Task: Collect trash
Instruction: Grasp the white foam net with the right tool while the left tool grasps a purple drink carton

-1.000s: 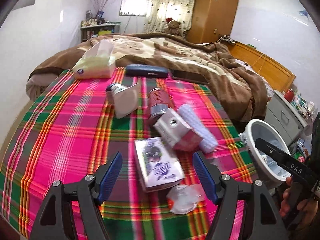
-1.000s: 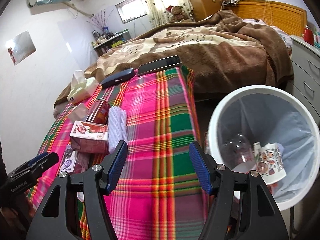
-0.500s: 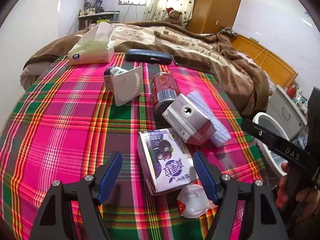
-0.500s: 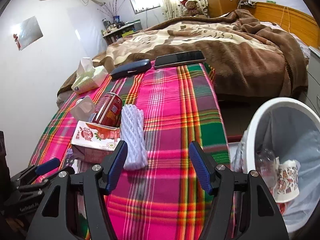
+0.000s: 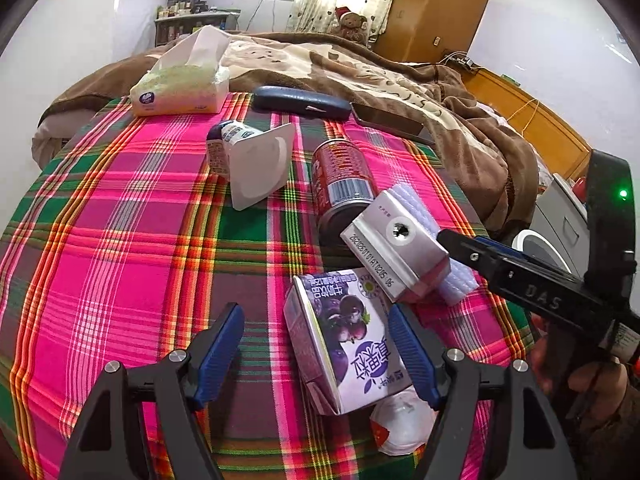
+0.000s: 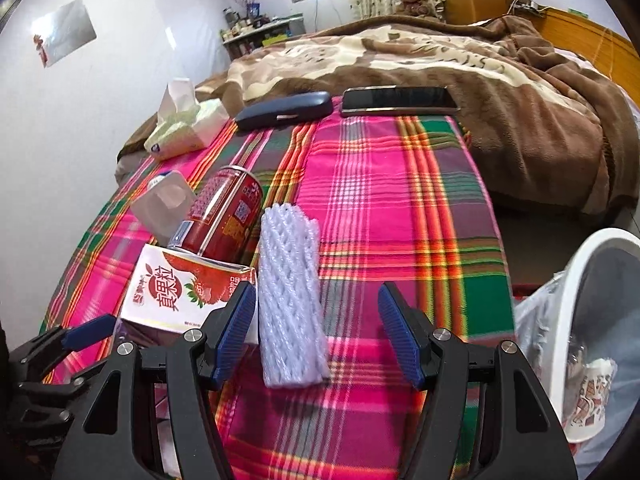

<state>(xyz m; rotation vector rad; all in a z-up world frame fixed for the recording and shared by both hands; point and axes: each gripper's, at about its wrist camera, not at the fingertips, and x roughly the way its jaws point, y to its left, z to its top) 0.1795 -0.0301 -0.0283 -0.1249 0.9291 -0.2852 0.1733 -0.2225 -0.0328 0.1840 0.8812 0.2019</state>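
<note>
Trash lies on a plaid tablecloth. My left gripper is open, its jaws astride the near end of a purple drink carton, not closed on it. A crumpled white wrapper lies just below it. Beyond lie a strawberry drink carton, a red can, a white foam net sleeve and a small white cup. My right gripper is open, with the foam sleeve between its jaws. The strawberry carton and can lie to its left.
A white bin with a liner and a paper cup inside stands off the table's right edge. A tissue pack, dark glasses case and phone lie at the far edge. A bed with a brown blanket lies behind.
Both grippers have moved forward and lower over the table. The left now straddles the purple carton; the right has swung left from the bin to the foam sleeve.
</note>
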